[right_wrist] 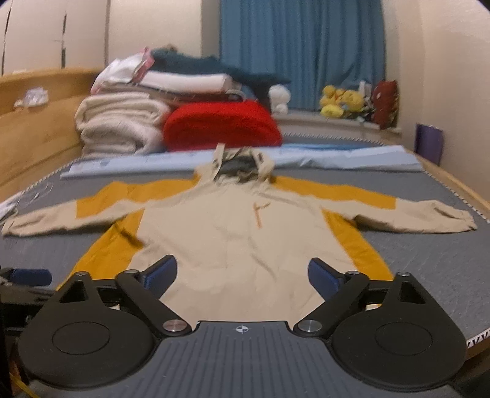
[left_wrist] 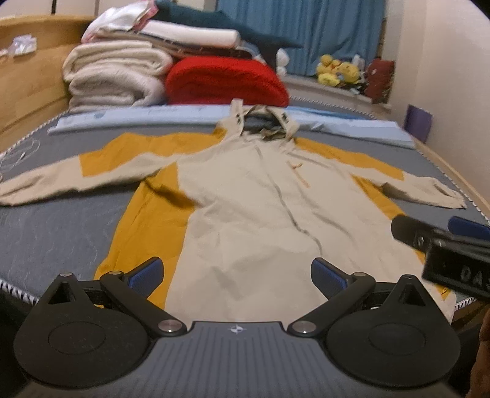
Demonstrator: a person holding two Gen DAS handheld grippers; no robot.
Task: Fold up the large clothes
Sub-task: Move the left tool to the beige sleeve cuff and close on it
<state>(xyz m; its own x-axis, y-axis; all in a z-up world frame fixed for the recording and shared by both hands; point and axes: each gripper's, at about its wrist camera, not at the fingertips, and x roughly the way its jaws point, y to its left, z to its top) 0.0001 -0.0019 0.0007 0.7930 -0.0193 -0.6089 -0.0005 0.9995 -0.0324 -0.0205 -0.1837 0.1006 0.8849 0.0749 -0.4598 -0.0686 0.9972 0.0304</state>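
Observation:
A large beige and mustard-yellow hooded jacket (left_wrist: 245, 196) lies flat and face up on the grey bed (left_wrist: 55, 226), both sleeves spread out to the sides and the hood at the far end. It also shows in the right wrist view (right_wrist: 239, 232). My left gripper (left_wrist: 235, 275) is open and empty, above the jacket's near hem. My right gripper (right_wrist: 242, 275) is open and empty, also above the near hem. The right gripper shows at the right edge of the left wrist view (left_wrist: 441, 235). Part of the left gripper shows at the left edge of the right wrist view (right_wrist: 27, 275).
Folded cream blankets (left_wrist: 116, 76), a red cushion (left_wrist: 226, 81) and more piled bedding sit at the bed's far end. A light blue sheet (left_wrist: 352, 128) lies behind the hood. A wooden bed frame (left_wrist: 27, 91) is on the left; blue curtains (left_wrist: 306, 27) and plush toys (left_wrist: 337, 72) are behind.

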